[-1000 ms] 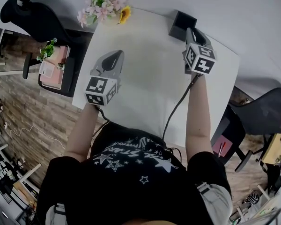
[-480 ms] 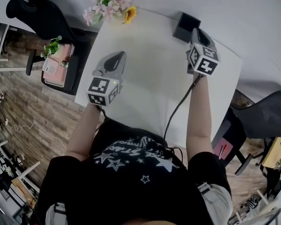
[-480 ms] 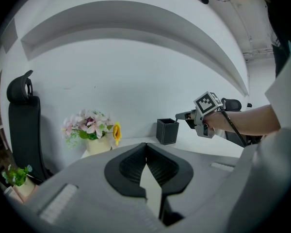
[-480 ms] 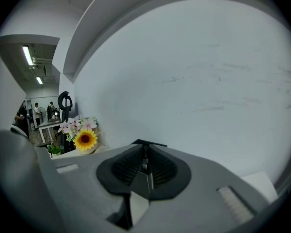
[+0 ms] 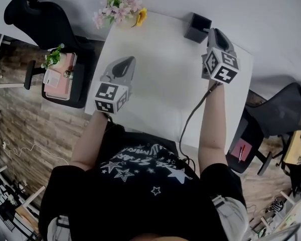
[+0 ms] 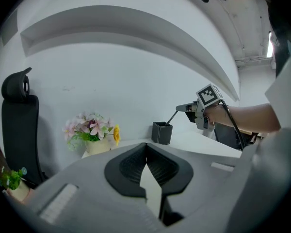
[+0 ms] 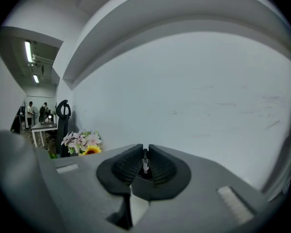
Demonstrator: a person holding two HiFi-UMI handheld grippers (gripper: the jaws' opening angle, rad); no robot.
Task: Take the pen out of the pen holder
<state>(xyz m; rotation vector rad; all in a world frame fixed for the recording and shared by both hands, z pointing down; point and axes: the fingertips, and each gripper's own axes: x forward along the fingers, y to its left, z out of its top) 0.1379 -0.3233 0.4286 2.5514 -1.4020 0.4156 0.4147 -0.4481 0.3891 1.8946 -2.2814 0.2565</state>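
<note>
1. Pen (image 6: 173, 116): in the left gripper view it slants up from the open top of the pen holder (image 6: 161, 132) to the tips of the right gripper (image 7: 145, 153). Its lower end sits at the holder's rim, and I cannot tell whether it is clear of the cup.
2. The right gripper's jaws have just been closing and are clamped on the pen. In the right gripper view the thin shaft stands upright between the two ribbed pads.
3. The left gripper (image 6: 145, 147) has its jaws together at the tips with nothing between them. In the head view it is held over the left part of the white table (image 5: 160, 84), well apart from the pen holder.
4. The pen holder is a dark square cup standing upright near the far edge of the table. In the head view it is just beside the nose of the right gripper.
5. A bunch of pink and yellow flowers (image 5: 119, 6) stands at the table's far left corner, well apart from the pen holder.
6. A black chair (image 5: 35, 16) stands beyond the table's left side, against the pale wall (image 7: 194, 81).
7. A dark cable (image 5: 193, 112) runs from the right gripper back across the table toward the person
</note>
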